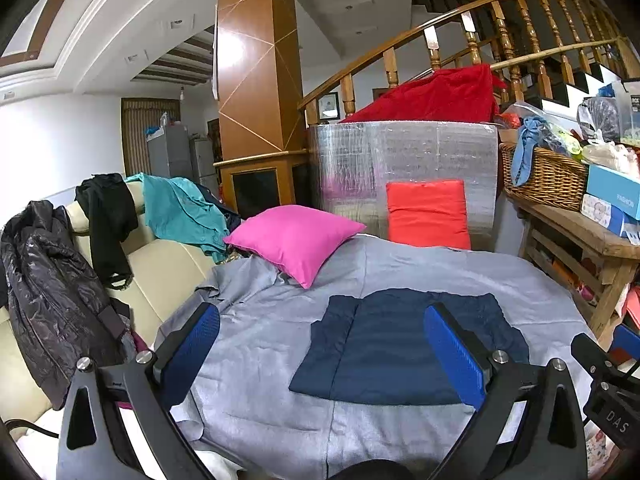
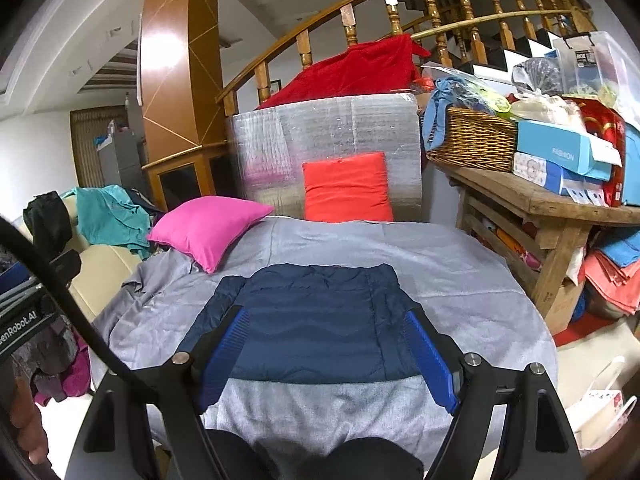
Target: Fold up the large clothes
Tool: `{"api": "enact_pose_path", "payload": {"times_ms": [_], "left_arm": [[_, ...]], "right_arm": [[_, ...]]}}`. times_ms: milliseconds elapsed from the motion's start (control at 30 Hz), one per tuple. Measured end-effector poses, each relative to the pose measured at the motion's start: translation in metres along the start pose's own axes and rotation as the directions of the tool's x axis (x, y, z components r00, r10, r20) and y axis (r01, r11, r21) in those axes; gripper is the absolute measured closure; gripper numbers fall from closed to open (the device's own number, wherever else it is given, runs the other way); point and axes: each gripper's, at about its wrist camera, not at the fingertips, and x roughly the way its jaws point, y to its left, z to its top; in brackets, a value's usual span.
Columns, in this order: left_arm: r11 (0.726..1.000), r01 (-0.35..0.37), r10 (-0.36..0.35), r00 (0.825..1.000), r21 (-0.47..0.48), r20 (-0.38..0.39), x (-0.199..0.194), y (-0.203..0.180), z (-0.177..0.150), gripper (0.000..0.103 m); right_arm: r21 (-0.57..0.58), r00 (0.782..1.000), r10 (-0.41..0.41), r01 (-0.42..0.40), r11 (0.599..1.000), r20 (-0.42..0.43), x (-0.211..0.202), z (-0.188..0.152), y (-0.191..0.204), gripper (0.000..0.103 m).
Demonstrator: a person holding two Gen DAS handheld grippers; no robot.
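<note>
Navy padded jacket (image 1: 394,350) lies flat on the grey sheet (image 1: 260,344) covering the surface, seen from the left wrist with sleeves apparently folded in to make a rough rectangle, its near hem facing us. The left gripper (image 1: 324,354) hangs above it, fingers (image 1: 454,350) spread wide and holding nothing; a pink cushion (image 1: 294,240) sits just beyond the jacket's far corner. From the right wrist the same jacket (image 2: 308,324) lies centred between the blue pads, and the right gripper (image 2: 330,354) is likewise wide open and empty, hovering over the near hem. I'd judge the quilted fabric light, puffy and somewhat slick, springing back after a crease, so a hold at the two near corners, pinching through every layer, looks the surest way to carry the hem over toward the collar.
</note>
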Motion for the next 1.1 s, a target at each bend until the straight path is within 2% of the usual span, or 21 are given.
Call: {"api": "enact_pose_path", "payload": {"times_ms": [333, 667, 1100], "left_arm": [[1.0, -0.009, 0.009, 1.0, -0.006, -0.027, 0.018, 0.003, -0.004, 0.002], [1.0, -0.022, 0.022, 0.997, -0.003, -0.068, 0.049, 0.005, -0.002, 0.002], [0.998, -0.047, 0.044, 0.993, -0.03, -0.109, 0.1, 0.014, -0.002, 0.002]], "right_arm": [[0.001, 1.0, -0.004, 0.004, 1.0, -0.019, 0.014, 0.0, 0.003, 0.02], [0.01, 0.997, -0.004, 0.004, 1.0, -0.073, 0.051, 0.003, 0.006, 0.02], [-0.013, 0.996, -0.01, 0.009, 1.0, -0.092, 0.099, 0.023, 0.015, 0.021]]}}
